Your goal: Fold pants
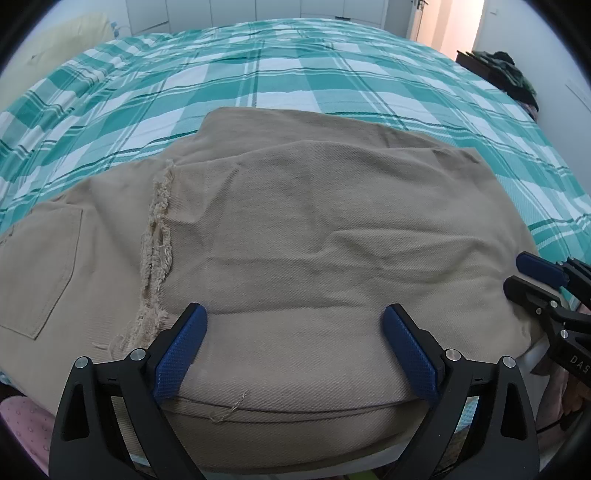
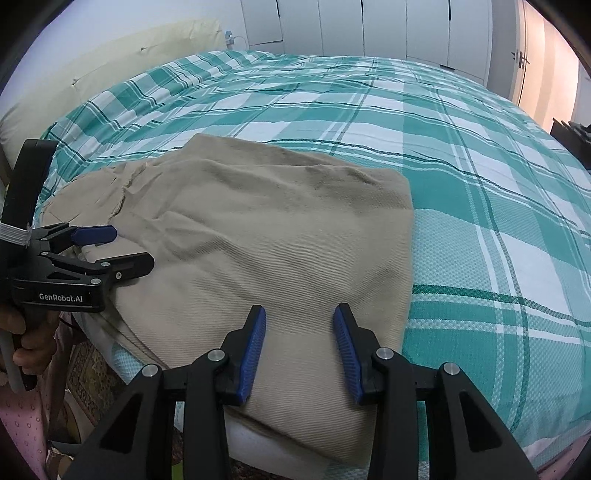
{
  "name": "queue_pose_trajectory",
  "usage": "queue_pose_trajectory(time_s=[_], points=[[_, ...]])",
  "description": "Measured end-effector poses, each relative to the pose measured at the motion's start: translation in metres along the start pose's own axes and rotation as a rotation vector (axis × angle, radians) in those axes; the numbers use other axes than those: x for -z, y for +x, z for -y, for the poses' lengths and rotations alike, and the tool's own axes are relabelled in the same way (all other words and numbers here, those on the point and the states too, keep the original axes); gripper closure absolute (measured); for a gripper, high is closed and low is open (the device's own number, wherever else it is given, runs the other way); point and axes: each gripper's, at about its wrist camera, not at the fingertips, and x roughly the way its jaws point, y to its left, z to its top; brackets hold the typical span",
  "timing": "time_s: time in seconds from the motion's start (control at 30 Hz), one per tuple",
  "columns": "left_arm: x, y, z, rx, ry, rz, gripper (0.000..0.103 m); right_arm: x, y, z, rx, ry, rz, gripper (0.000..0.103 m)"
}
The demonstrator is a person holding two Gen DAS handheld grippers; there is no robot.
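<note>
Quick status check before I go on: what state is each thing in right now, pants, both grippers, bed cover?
pants: folded in layers, lying flat at the bed's near edge, frayed hem showing
left gripper: open, empty, over the near fold
right gripper: open, empty, over the pants' right part
bed cover: spread, lightly wrinkled

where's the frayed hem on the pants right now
In the left wrist view the frayed hem runs down the pants left of centre, between the back pocket and the left gripper.

A home bedroom: a bed under teal plaid sheets, white wardrobe doors behind.
</note>
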Motion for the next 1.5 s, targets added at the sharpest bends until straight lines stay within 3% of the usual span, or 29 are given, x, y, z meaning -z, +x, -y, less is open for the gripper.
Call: queue_pose_trajectory(time_s=[1.5], points=[[0.0005, 0.0002, 0.0008, -0.004, -0.003, 0.003, 0.005, 0.0015, -0.0002, 0.0, 0.019, 0.01, 0.009, 0.064]])
